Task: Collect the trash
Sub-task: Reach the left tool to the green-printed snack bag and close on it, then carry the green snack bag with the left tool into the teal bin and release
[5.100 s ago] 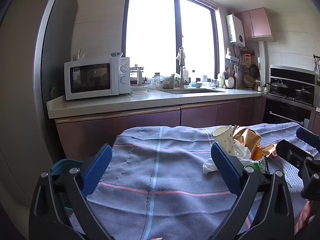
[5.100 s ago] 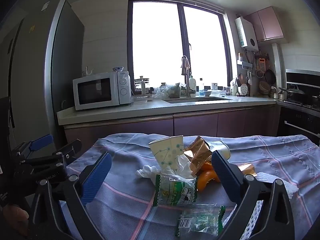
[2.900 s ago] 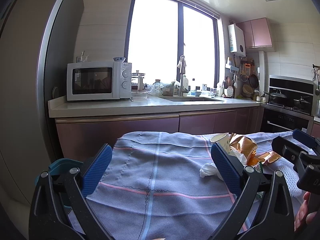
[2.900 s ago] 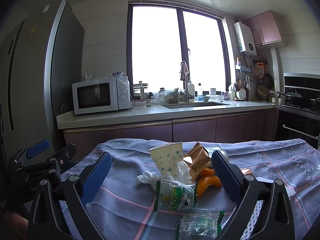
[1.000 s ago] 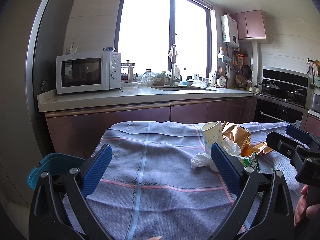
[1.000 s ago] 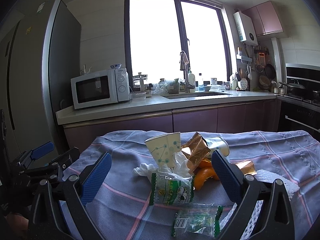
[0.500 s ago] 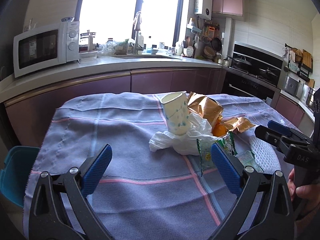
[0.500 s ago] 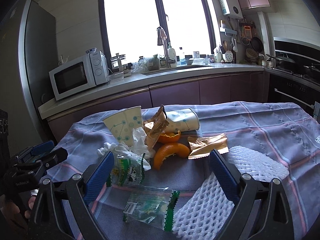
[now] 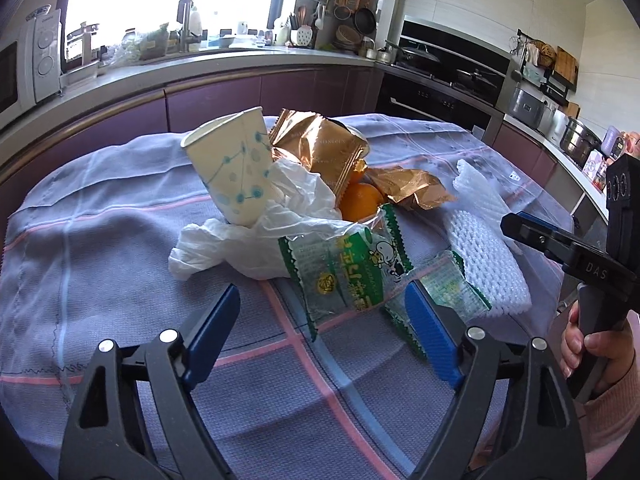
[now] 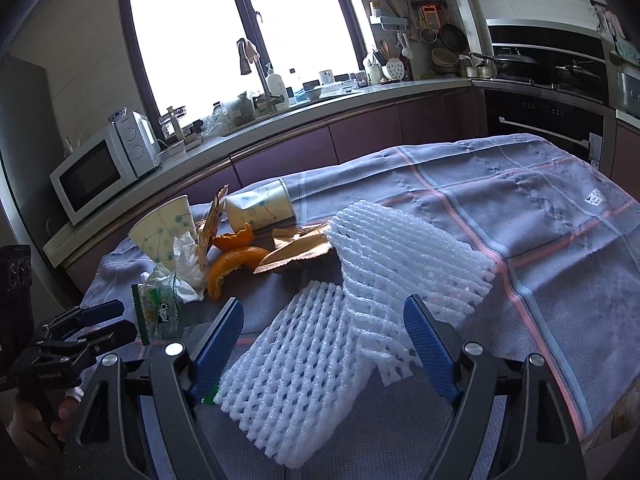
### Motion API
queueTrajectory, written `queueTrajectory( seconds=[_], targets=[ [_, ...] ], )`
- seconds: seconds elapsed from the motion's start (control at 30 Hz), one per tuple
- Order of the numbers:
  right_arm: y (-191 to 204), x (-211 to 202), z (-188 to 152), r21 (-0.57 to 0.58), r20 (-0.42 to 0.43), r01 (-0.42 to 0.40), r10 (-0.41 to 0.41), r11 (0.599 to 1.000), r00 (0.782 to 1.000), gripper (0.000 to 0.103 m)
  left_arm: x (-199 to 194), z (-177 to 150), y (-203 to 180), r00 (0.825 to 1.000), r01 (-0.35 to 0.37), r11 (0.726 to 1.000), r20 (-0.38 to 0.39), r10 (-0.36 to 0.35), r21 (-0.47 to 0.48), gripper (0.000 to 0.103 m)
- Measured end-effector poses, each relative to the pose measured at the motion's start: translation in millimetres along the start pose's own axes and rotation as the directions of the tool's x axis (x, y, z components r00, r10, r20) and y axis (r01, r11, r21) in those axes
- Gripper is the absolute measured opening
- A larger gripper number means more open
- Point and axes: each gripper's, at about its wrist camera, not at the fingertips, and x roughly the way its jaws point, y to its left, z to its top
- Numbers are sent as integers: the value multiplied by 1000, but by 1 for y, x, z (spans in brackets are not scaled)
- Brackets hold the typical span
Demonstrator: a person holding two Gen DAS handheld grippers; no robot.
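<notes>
On the blue checked tablecloth [image 9: 100, 248] lies a trash pile: a paper cup [image 9: 232, 168], a crumpled white bag [image 9: 256, 236], gold wrappers [image 9: 320, 152], orange peel [image 9: 360, 200] and a green snack wrapper [image 9: 344, 272]. My left gripper [image 9: 320, 320] hovers low over the cloth, its jaws closing, with the green wrapper's near edge between the tips but untouched. My right gripper [image 10: 320, 332] is also closing. A white foam net [image 10: 296, 364] lies between its pads, and a second net [image 10: 400, 264] lies just beyond. Neither pad presses on it.
A second cup [image 10: 260, 204] lies on its side behind the peel. A small clear wrapper [image 9: 444, 288] sits by the left gripper's right pad. A hand [image 9: 592, 356] holds the right gripper's handle. Behind the table run the counter, a microwave [image 10: 104, 168] and an oven [image 10: 552, 112].
Both grippers tipped down and closed in on the pile. The left view swung right, away from the teal bin. Both pairs of jaws narrowed slightly.
</notes>
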Motion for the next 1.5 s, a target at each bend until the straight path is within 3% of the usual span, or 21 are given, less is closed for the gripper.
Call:
queueTrajectory(
  seconds=[0.1,0.23,0.4,0.5,0.53,0.57,0.67,0.9,1.13,1.3,1.5],
  targets=[
    [11,-13,-1,-56,31,-8,9,998,999,78,12,5,1,999,33,999,-32,-33,-9,75],
    [10,-17,8,-86,58,69,-64,994,996,77,23,9,0,997,52,998,-57,-53,-22,67],
    [-9,8,16,-110,-16,146,-149,983,989,69,26,8,3,992,81,995,-88,-86,-53,54],
    [-15,17,18,-117,-43,153,-159,981,986,51,29,8,3,990,95,993,-96,-103,-76,35],
    [-18,19,18,-112,-45,146,-152,983,987,41,29,7,4,990,96,992,-97,-104,-85,28],
    [-20,19,18,-108,-47,138,-143,985,989,30,29,7,4,990,98,991,-95,-107,-92,24],
    [-22,17,20,-108,-36,133,-138,985,990,14,25,5,5,991,100,990,-82,-109,-104,14],
    [-6,-7,34,-121,50,98,-92,988,994,9,-1,5,12,992,124,986,-17,-126,-116,13],
    [56,-26,46,-203,76,-105,123,973,990,9,-62,-2,35,988,136,980,91,-123,-144,13],
    [129,-20,43,-290,18,-312,331,905,944,9,-114,-16,69,988,75,980,148,-47,-186,13],
    [227,0,33,-356,-121,-540,535,763,836,9,-182,-47,125,974,-60,957,194,118,-282,13]
  ],
)
